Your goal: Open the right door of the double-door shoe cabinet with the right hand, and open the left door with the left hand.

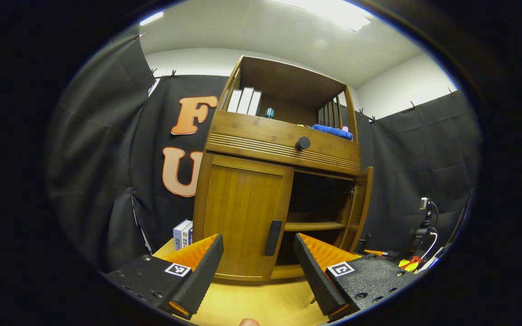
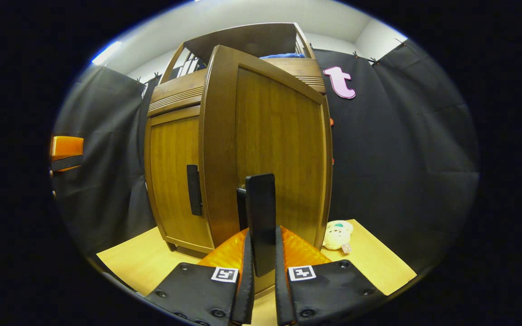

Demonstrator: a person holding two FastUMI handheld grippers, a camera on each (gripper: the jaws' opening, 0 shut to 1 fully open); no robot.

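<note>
Shoe cabinet [image 1: 243, 213]: grained wood, ribbed drawer front with a round dark knob [image 1: 302, 143], standing on a pale wooden table [image 1: 261, 303]. Left door [image 1: 243, 222] shut, flat dark handle [image 1: 273, 237] upright; right door [image 2: 279, 154] swung open. Left gripper [image 1: 258, 262]: ridged fingers spread, short of the left door. Right gripper [image 2: 261, 271]: fingers pinching the right door's slim handle [image 2: 261, 217]. Left gripper view: books [image 1: 244, 100], blue cloth [image 1: 332, 131] on the upper shelf. Right gripper view: plush toy [image 2: 338, 235] beside the cabinet.
</note>
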